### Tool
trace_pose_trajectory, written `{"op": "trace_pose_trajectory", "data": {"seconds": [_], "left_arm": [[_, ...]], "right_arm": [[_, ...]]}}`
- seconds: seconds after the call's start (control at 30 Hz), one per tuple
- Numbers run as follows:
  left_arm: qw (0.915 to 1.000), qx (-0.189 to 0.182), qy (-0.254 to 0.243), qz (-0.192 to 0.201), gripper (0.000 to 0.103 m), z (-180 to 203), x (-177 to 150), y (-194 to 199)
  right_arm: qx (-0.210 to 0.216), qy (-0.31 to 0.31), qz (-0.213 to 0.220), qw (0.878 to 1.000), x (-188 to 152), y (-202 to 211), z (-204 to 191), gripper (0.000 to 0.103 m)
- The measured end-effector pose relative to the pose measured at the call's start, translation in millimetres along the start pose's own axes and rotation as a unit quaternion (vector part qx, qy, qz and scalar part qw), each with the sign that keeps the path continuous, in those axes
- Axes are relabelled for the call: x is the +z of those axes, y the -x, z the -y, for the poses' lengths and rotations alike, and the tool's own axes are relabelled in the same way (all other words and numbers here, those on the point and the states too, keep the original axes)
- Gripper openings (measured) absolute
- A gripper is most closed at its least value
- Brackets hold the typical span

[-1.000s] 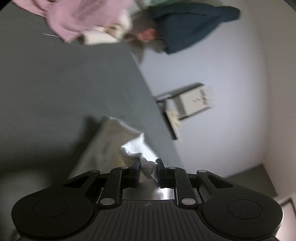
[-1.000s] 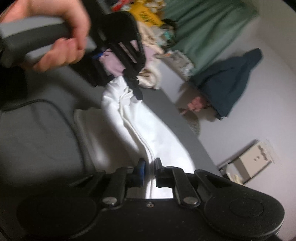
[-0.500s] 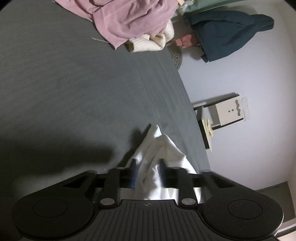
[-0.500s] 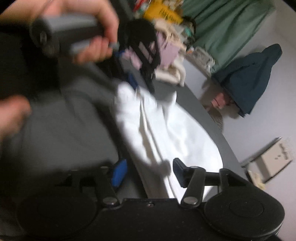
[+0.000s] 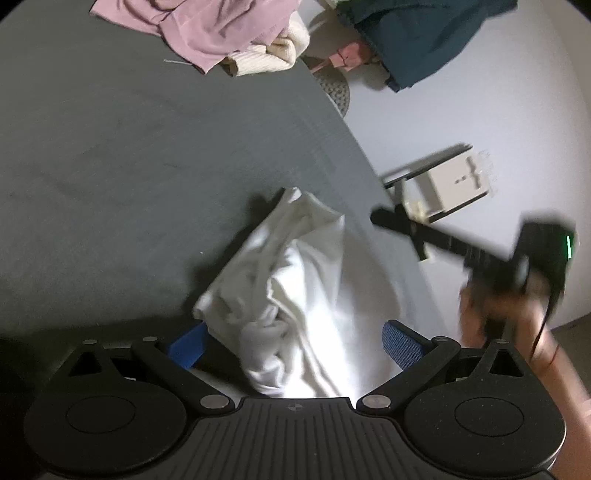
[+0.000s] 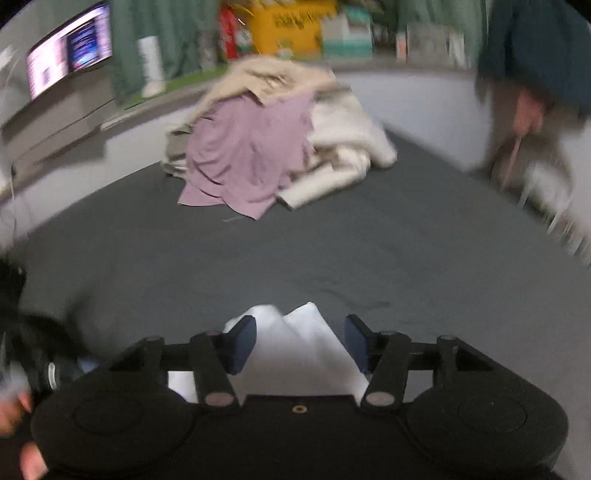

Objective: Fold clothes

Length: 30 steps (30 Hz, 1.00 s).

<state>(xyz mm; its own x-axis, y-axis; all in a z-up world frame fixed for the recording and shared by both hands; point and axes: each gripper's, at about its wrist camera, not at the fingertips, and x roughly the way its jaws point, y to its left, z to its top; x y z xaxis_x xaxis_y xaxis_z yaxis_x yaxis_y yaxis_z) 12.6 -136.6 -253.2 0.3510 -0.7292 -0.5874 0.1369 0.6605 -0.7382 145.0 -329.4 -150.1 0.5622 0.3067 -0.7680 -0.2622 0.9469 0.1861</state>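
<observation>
White garment point(image 5: 295, 295) lies bunched on the dark grey bed point(image 5: 129, 166), close to its right-hand edge.

One white piece sits between the blue pads of the left gripper point(image 5: 291, 341), whose jaws are opening wide and press on nothing. The right gripper point(image 6: 301, 341) hovers over the same cloth with its jaws about half apart and closing; the pads stand clear of the fabric. At the far edge of the bed rests one heap of clothes point(image 6: 273, 147), a mauve piece on top with cream and beige ones around it. A dark blue garment point(image 5: 424, 33) hangs on the wall beyond. No containers can be made out clearly.
</observation>
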Motion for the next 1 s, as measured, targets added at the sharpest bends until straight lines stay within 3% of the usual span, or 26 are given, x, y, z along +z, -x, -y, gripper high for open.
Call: {"op": "trace_pose_trajectory", "data": {"seconds": [0.1,0.3,0.37,0.47,0.57,0.6,0.67,0.83,1.0], "left_arm": [[0.9998,0.003,-0.015,-0.010,0.100,2.9,-3.3,-4.6],[0.9997,-0.015,-0.004,-0.017,0.096,-0.9,-5.9,-6.0],[0.9995,-0.024,-0.002,-0.019,0.079,-1.6,-6.1,-9.0],[0.9993,-0.028,0.006,-0.022,0.068,-5.2,-3.6,-14.2],[0.9994,-0.026,0.012,-0.019,0.047,-7.6,-2.2,-15.0],[0.9995,-0.026,0.012,-0.015,0.044,-7.7,-2.2,-14.5],[0.9996,-0.026,0.012,-0.009,0.038,-7.9,-2.1,-13.7],[0.9997,-0.023,0.011,0.005,0.037,-7.4,-2.4,-12.8],[0.9997,-0.017,0.016,0.008,0.037,-7.7,-3.8,-16.1]], "right_arm": [[0.046,-0.021,-0.061,0.997,16.9,-27.8,22.4,0.041],[0.109,-0.021,-0.149,0.983,25.7,-61.9,28.5,0.041],[0.124,-0.015,-0.175,0.977,23.7,-73.1,25.6,0.040],[0.123,-0.022,-0.191,0.974,18.2,-86.8,23.7,0.040],[0.119,-0.012,-0.174,0.978,11.1,-87.6,19.3,0.028],[0.118,-0.008,-0.166,0.979,9.1,-84.8,18.6,0.021],[0.113,-0.008,-0.149,0.982,7.3,-76.2,18.0,0.017],[0.096,-0.010,-0.092,0.991,5.9,-43.4,16.9,0.015],[0.078,-0.056,-0.040,0.995,5.2,-23.5,34.0,0.009]]}}
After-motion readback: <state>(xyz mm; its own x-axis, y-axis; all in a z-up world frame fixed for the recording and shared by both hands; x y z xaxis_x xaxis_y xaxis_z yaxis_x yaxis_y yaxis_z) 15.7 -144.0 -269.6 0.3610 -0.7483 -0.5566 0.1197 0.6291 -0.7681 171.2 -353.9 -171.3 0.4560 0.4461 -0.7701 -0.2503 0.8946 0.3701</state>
